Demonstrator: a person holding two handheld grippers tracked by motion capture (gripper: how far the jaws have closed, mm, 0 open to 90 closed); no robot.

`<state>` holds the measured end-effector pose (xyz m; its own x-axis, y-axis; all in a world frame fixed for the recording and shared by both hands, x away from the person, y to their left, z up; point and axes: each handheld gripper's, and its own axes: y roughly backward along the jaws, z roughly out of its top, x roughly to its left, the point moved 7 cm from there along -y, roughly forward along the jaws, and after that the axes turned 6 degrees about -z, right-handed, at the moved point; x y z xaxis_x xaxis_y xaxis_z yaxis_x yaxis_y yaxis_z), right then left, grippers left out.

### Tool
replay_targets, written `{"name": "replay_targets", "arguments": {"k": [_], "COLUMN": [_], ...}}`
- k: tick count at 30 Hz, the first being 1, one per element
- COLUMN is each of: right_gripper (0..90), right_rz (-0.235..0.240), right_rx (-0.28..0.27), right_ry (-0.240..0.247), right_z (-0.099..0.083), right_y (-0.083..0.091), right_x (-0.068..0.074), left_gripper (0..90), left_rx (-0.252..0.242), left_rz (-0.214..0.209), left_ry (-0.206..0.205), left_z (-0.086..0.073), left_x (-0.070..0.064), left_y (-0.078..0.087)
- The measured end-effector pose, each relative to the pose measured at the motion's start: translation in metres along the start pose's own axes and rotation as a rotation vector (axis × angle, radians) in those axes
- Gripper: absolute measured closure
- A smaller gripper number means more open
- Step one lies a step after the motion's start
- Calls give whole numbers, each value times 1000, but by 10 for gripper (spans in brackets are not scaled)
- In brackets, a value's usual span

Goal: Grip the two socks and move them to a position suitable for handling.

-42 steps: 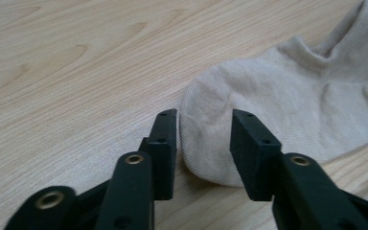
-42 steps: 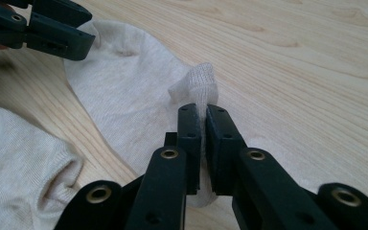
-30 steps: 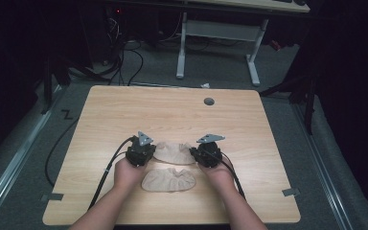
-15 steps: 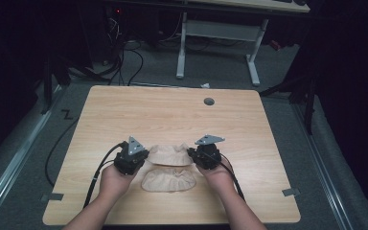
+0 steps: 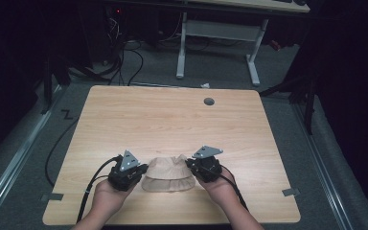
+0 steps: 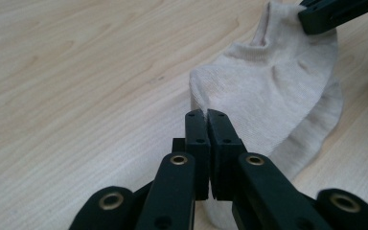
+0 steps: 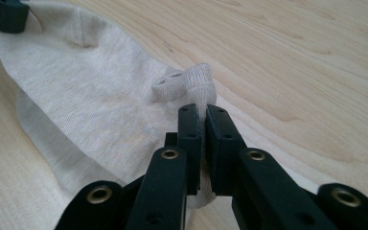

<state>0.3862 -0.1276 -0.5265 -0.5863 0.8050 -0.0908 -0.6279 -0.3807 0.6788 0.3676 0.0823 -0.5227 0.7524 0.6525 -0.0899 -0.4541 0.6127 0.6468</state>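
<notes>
While our hands sit low at the table's six o'clock edge, we hold a beige knitted ankle sock (image 5: 168, 167) stretched between two black two-jaw tools. Our left gripper (image 6: 206, 120) is clamped on the sock's nine o'clock end; our right gripper (image 7: 199, 115) pinches a bunched tab at its three o'clock end. Since a second ago both have drawn back toward us — and the single sock now lies doubled over itself on the pale wooden table (image 5: 172, 115).
</notes>
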Motion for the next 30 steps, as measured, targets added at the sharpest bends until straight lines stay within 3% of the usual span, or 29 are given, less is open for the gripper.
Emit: {"name": "replay_targets", "arguments": {"k": [6, 11, 15, 16, 22, 30], "right_gripper": [856, 856, 856, 856, 856, 850], "right_rz": [22, 33, 40, 42, 52, 49], "right_rx": [-5, 15, 24, 25, 54, 89], "right_ry": [-20, -22, -17, -21, -12, -19], "right_z": [-9, -16, -20, -20, -24, -30], "right_y": [6, 8, 8, 8, 2, -4], "right_x": [2, 2, 4, 5, 10, 10], "left_gripper": [881, 880, 879, 879, 878, 847], "left_rx": [11, 39, 40, 44, 55, 120], "left_rz": [-38, -40, -37, -26, -34, -37], "left_ry": [36, 17, 16, -5, -3, 6], "left_z": [-8, -15, -17, -19, -24, -33], "left_x": [-7, -15, -13, -11, -10, -7], "left_y": [2, -2, -3, -3, -5, -14]}}
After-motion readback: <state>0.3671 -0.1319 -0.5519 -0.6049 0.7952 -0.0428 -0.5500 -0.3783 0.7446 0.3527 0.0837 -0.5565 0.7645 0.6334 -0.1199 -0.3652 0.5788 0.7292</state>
